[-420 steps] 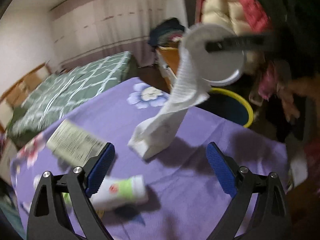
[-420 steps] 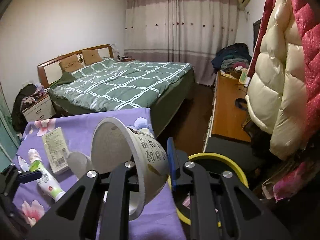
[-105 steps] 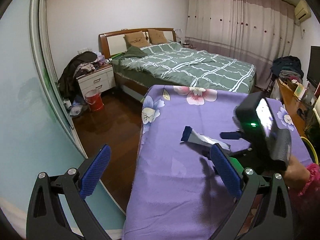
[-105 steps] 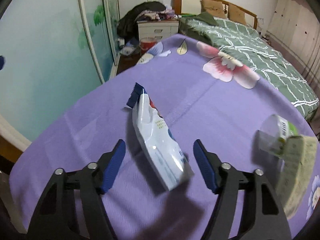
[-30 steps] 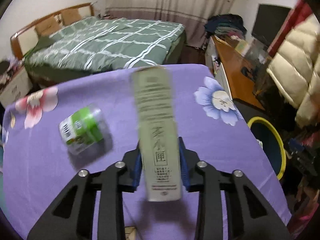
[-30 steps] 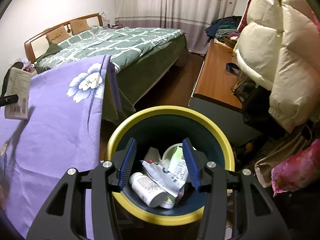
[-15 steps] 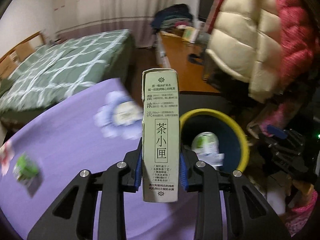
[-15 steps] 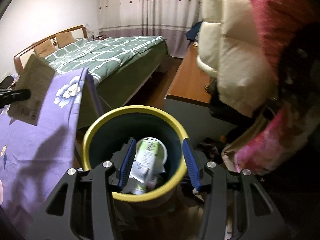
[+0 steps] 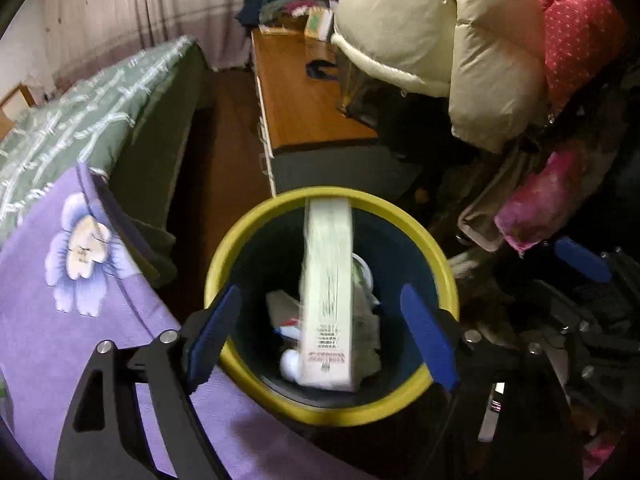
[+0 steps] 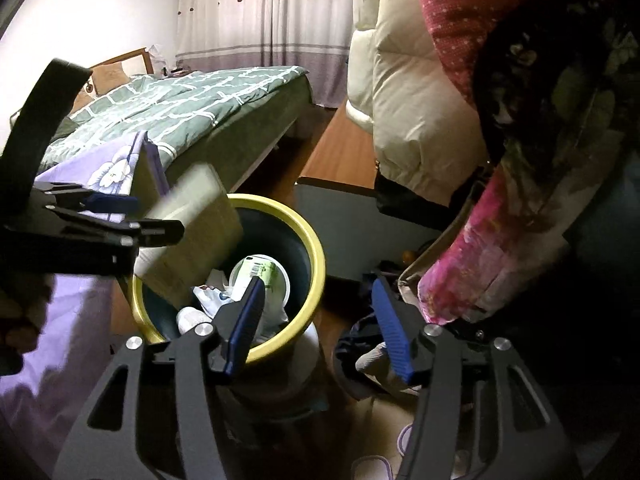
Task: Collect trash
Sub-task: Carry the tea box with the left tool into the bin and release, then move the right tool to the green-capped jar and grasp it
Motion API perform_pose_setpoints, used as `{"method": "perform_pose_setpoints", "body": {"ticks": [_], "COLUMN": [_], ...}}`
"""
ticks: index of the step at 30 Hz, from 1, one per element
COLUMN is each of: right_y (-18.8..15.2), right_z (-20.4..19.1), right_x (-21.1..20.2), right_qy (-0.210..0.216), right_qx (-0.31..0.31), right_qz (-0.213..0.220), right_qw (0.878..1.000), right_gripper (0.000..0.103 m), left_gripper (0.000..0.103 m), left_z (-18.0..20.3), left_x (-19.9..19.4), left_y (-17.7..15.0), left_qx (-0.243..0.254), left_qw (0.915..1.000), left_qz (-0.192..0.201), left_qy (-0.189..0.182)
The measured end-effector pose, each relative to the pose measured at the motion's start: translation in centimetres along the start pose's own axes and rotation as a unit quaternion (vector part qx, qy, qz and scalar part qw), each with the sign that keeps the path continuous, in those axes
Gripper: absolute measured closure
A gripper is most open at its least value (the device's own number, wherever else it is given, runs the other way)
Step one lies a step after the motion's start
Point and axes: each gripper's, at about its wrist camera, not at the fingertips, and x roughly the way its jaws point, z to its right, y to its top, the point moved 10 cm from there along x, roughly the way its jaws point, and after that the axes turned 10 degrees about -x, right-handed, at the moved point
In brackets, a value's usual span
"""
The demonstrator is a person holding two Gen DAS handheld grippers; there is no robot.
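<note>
A pale green tea carton (image 9: 328, 296) is blurred in mid-air, dropping into the yellow-rimmed dark bin (image 9: 240, 236). My left gripper (image 9: 320, 336) is open right above the bin with nothing between its blue pads. In the right wrist view the carton (image 10: 192, 236) tilts over the bin rim (image 10: 316, 264), just off the left gripper's fingertips (image 10: 168, 232). My right gripper (image 10: 320, 324) is open and empty at the bin's right side. A white cup (image 10: 260, 280), a bottle and wrappers lie inside the bin.
The purple flowered tablecloth (image 9: 76, 280) edge is left of the bin. A green checked bed (image 10: 180, 108) lies behind. A wooden desk (image 9: 300, 92) and hanging cream and red padded jackets (image 9: 460, 40) crowd the right. Shoes and clutter sit on the floor (image 10: 372, 360).
My left gripper opened and let go of the tea carton, which now falls into the bin. The left gripper moved over the bin. The right gripper shifted slightly right of the bin.
</note>
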Motion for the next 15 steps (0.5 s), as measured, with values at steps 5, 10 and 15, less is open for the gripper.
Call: {"method": "perform_pose_setpoints", "body": {"ticks": [5, 10, 15], "right_y": [1.0, 3.0, 6.2], "right_z": [-1.1, -5.5, -12.8], "right_x": [-0.2, 0.1, 0.0], "right_qy": [0.006, 0.031, 0.081], "right_qx": [-0.006, -0.035, -0.069], "right_qz": [0.005, 0.011, 0.023], "right_qw": [1.0, 0.999, 0.994], "right_gripper": [0.049, 0.049, 0.049], "left_gripper": [0.022, 0.021, 0.013], "left_z": [-2.9, -9.3, -17.4], "left_x": [-3.5, -10.1, -17.2], "left_y": [-0.5, -1.9, -5.1], "left_qx": [-0.008, -0.044, -0.101], "left_qw": [0.9992, 0.9933, 0.9794], "left_qz": [0.032, 0.084, 0.129], "left_qy": [0.023, 0.066, 0.118]}}
